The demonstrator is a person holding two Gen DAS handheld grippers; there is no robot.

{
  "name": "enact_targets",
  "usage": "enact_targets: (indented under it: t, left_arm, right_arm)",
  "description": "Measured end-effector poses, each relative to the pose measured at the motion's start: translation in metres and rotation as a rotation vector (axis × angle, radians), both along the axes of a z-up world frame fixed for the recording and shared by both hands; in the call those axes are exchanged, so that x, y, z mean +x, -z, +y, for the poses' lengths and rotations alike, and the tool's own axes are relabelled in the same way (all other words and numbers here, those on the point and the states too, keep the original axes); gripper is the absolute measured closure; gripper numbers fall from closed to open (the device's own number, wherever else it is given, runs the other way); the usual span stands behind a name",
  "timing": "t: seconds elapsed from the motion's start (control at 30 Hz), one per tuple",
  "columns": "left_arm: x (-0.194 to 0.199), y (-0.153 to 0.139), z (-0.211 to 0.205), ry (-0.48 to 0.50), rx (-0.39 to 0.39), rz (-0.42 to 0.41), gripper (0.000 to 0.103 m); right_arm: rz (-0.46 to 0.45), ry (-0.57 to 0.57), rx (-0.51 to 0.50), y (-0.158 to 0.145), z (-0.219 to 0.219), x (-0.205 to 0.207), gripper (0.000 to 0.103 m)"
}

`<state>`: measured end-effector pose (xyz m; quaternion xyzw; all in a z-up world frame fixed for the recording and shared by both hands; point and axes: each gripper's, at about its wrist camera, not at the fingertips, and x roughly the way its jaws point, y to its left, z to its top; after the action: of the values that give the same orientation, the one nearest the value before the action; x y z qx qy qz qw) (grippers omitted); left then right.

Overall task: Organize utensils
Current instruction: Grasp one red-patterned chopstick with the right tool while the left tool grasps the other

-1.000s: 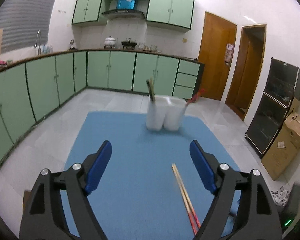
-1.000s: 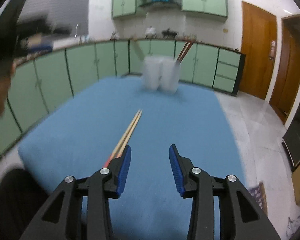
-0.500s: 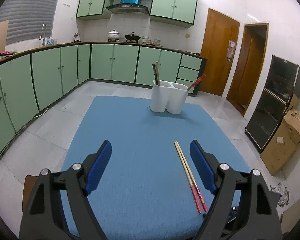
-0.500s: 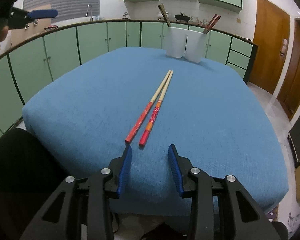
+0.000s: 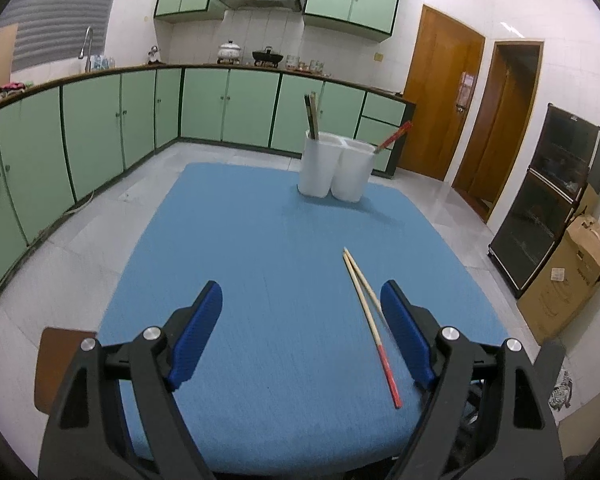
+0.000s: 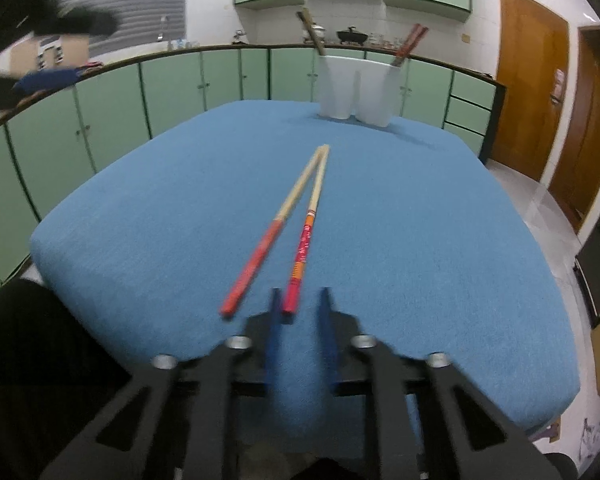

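Note:
Two chopsticks with red handles (image 6: 306, 236) lie on the blue tablecloth (image 6: 420, 220), tips together and pointing at the white twin holder (image 6: 356, 92) at the far edge. My right gripper (image 6: 300, 304) hangs low at the near edge. Its blurred jaws are closing, and the red end of the right-hand chopstick lies between the fingertips with a gap still showing. In the left wrist view the chopsticks (image 5: 364, 300) run close by the right finger of my left gripper (image 5: 300, 320), which stands wide open above the cloth with nothing in it. The holder (image 5: 334, 172) carries dark chopsticks on its left and red ones on its right.
Green cabinets (image 5: 100, 140) run along the left and back walls. On the right are wooden doors (image 5: 440, 100), a black cabinet (image 5: 560, 200) and a cardboard box (image 5: 572, 272). A brown stool seat (image 5: 56, 360) shows beside the table's near left corner.
My right gripper's jaws have narrowed and it has sunk toward the chopsticks' red ends; one end now lies between its fingertips. The left gripper has dropped lower, still wide open.

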<state>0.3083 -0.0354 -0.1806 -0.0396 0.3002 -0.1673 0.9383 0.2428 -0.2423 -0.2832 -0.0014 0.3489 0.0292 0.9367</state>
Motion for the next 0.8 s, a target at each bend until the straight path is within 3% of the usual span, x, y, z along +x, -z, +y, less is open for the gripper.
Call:
enact_targets:
  t: [0.3,0.6,0.8]
  left_arm:
    - [-0.024,0.048,-0.04,0.034,-0.001,0.039,0.025]
    - [-0.038,0.098,-0.103,0.099,0.099,0.079,0.034]
    - [-0.031,0.114,-0.104,0.064,0.141,0.099,0.048]
  right_arm:
    - [0.019,0.172,0.071,0.0,-0.067,0.0,0.097]
    - [0.008,0.149,0.072,-0.001,-0.085,-0.008,0.096]
    - [-0.001,0.112,0.064,0.001,-0.085,-0.01,0.091]
